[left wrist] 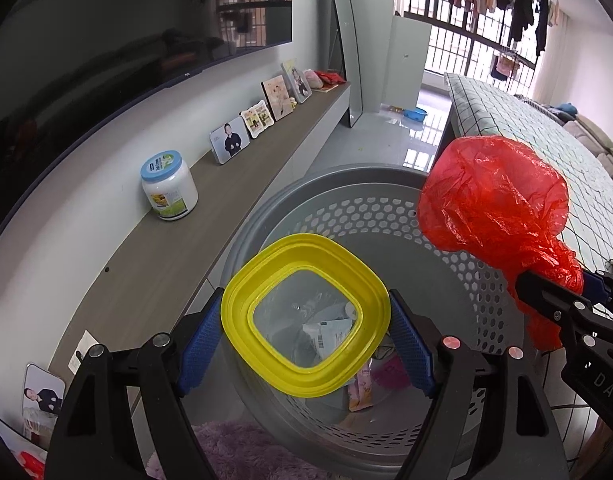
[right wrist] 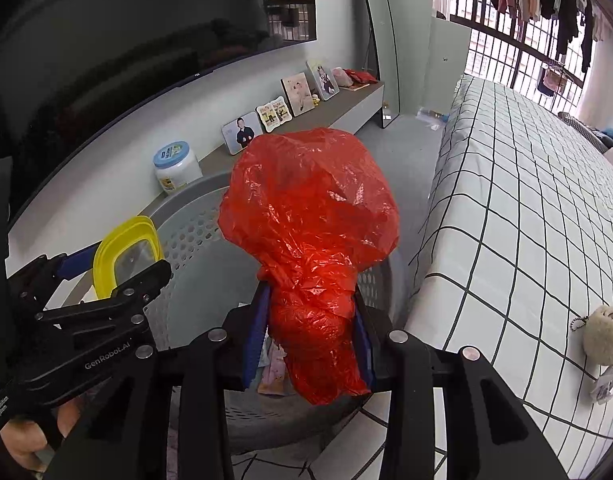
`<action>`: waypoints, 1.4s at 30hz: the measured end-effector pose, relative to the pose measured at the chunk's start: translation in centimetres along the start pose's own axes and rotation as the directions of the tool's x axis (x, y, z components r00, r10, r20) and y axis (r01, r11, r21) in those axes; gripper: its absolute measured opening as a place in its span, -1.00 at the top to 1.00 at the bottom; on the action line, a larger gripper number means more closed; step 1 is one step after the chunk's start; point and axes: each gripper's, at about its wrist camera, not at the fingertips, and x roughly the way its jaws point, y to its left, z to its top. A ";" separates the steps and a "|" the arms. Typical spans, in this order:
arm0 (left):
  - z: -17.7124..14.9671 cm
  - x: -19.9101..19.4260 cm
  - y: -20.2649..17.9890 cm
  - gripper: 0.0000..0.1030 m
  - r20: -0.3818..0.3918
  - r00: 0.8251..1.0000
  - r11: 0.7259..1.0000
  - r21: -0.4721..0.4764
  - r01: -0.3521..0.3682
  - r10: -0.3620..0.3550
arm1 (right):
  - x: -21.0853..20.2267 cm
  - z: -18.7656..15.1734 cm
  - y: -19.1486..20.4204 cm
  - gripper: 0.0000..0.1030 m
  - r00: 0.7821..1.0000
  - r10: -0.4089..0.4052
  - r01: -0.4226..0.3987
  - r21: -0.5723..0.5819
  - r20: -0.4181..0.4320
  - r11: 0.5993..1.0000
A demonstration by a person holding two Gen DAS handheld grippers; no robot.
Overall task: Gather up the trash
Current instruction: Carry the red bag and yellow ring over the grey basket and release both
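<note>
My left gripper [left wrist: 306, 340] is shut on a yellow-rimmed clear plastic lid [left wrist: 306, 316], held above a grey perforated basket [left wrist: 446, 248]. The lid also shows in the right wrist view [right wrist: 126, 256], with the left gripper [right wrist: 106, 276] at the left. My right gripper [right wrist: 310, 344] is shut on a crumpled red plastic bag [right wrist: 310, 216], held over the basket's [right wrist: 186, 236] right side. The red bag shows in the left wrist view [left wrist: 494, 200], pinched by the right gripper [left wrist: 554, 292]. Wrappers [left wrist: 330, 336] lie in the basket's bottom.
A shelf [left wrist: 186, 216] along the wall carries a white jar with a blue lid [left wrist: 168, 186] and photo frames [left wrist: 230, 140]. A bed with a checked cover [right wrist: 526, 220] stands at the right, with a plush keychain [right wrist: 604, 334] on it. A purple fluffy rug [left wrist: 242, 448] lies below.
</note>
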 end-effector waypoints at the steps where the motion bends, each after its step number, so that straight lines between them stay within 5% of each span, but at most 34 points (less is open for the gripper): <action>1: 0.0 0.0 0.0 -0.48 -0.002 1.000 1.000 0.001 -0.001 0.001 | 0.0 0.0 0.0 0.29 1.000 -0.001 0.001 -0.003 0.001 1.000; 20: 0.0 0.7 0.1 -0.51 -0.023 1.000 1.000 -0.001 -0.013 0.013 | 0.6 0.0 0.3 0.28 1.000 -0.011 0.011 -0.017 -0.013 1.000; 24: 0.0 0.5 0.2 -0.51 -0.021 1.000 1.000 -0.005 -0.012 0.012 | 0.7 0.0 0.2 0.20 1.000 -0.011 0.011 -0.013 -0.012 1.000; 27: -0.1 0.5 0.4 -0.54 -0.024 1.000 1.000 -0.013 -0.008 0.007 | 0.6 0.1 0.2 -0.15 1.000 -0.006 0.006 -0.010 -0.002 1.000; 42: -0.3 0.3 1.0 -0.61 -0.022 0.999 0.999 -0.029 -0.024 0.024 | 0.9 0.3 0.3 -0.15 1.000 -0.014 0.014 -0.012 -0.006 1.000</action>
